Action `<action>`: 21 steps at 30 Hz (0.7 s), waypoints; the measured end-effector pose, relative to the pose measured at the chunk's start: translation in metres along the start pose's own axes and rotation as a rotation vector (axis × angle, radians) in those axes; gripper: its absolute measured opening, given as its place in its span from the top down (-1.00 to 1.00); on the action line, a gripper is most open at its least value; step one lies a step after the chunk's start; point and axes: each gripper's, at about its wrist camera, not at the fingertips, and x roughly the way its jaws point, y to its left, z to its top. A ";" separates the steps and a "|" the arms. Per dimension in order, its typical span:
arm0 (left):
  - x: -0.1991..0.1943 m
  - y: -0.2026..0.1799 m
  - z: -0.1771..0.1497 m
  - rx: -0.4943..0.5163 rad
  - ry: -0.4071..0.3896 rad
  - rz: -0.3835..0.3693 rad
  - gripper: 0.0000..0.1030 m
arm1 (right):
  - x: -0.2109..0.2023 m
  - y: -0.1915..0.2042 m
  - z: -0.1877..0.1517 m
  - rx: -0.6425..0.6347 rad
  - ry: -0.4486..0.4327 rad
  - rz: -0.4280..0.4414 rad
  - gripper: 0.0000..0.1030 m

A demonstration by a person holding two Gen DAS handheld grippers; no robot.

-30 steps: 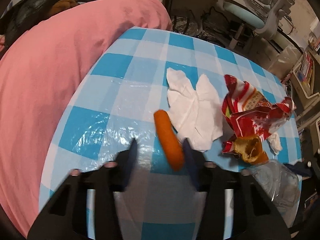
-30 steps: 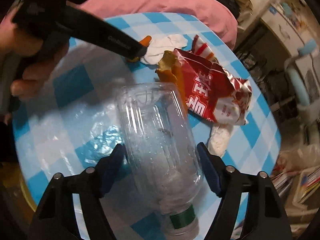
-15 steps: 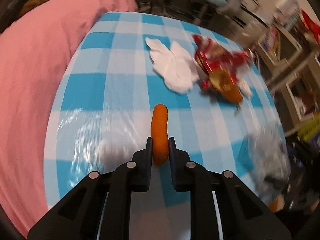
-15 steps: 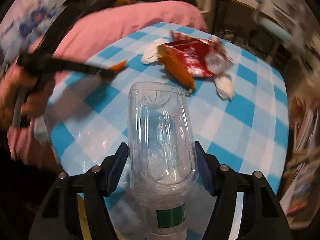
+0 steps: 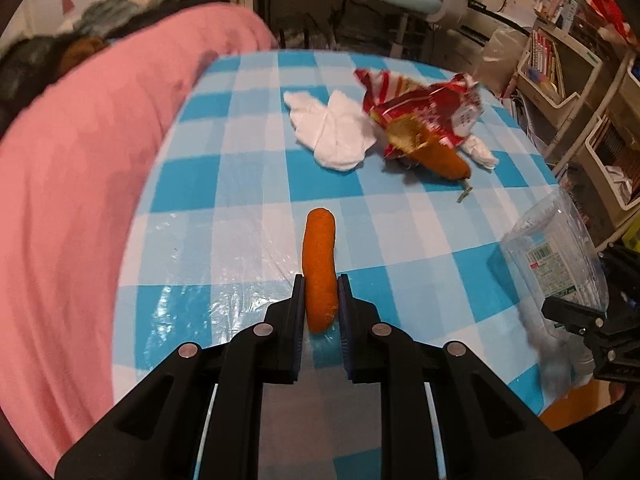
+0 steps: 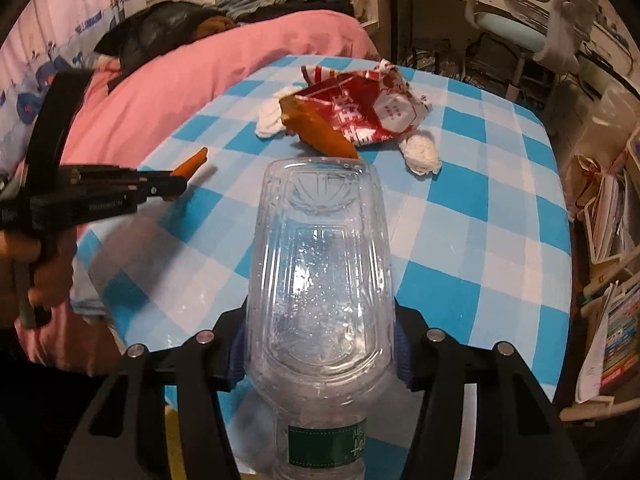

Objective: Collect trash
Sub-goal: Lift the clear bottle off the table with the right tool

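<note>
From my right wrist view, the clear plastic bottle (image 6: 320,280) hides both finger pads and its cap runs off the bottom edge. The red snack wrapper (image 6: 360,110) covers part of the crumpled tissue (image 6: 270,118).

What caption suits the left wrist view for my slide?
Left hand-held gripper clamps an orange sausage-shaped snack above the blue-and-white checked tablecloth.

Glossy plastic tablecloth (image 5: 248,184), clear plastic bottle (image 6: 320,280), seemingly foil wrapper (image 6: 368,112)

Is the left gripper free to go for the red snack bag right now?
Probably not yet: the left gripper is shut on the orange snack stick. The path across the checked table to the red snack bag looks unobstructed.
</note>
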 end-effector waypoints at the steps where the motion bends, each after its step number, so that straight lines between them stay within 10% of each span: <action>1: -0.007 -0.004 -0.002 0.006 -0.018 0.015 0.72 | 0.000 0.000 0.001 0.008 -0.007 0.004 -0.08; 21: -0.074 -0.033 -0.035 0.017 -0.130 0.076 0.72 | -0.030 0.004 -0.007 0.101 -0.112 0.064 -0.08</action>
